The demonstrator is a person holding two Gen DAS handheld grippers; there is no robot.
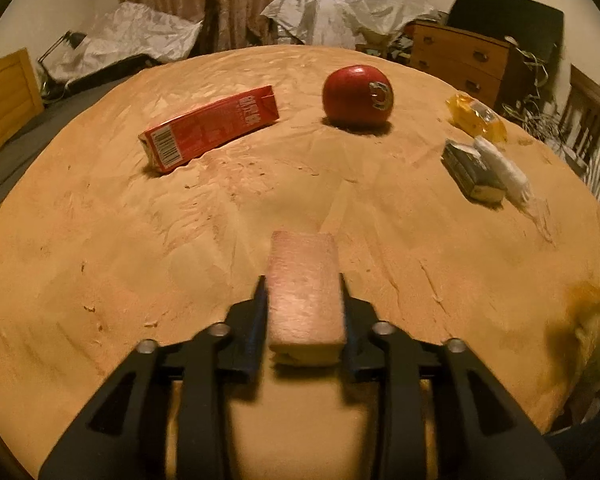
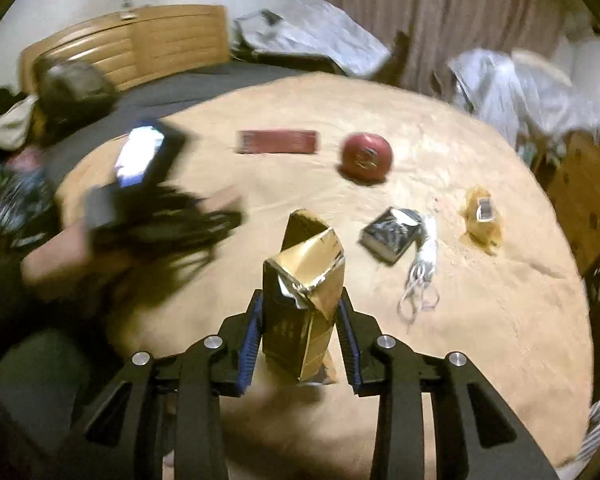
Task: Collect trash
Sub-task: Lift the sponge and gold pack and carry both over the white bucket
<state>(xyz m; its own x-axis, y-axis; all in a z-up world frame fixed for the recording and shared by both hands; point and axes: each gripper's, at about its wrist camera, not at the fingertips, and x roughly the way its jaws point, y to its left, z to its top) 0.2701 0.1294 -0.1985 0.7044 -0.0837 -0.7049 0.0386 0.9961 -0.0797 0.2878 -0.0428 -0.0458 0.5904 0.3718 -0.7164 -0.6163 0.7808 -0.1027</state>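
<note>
Gold, torn carton is clamped in my right gripper; my left gripper grips a pinkish block. Both lifted above the desk. Next, I judge, drop-off, then the far red carton.

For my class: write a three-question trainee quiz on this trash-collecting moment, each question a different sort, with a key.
1. True or false: the left gripper is shut on a pink box.
2. What does the right gripper hold? A) red ball B) torn gold carton C) white cord
3. Fill in: on the tan cloth, the red ball lies to the right of the red ____.

Key: 1 true; 2 B, the torn gold carton; 3 carton.
</note>
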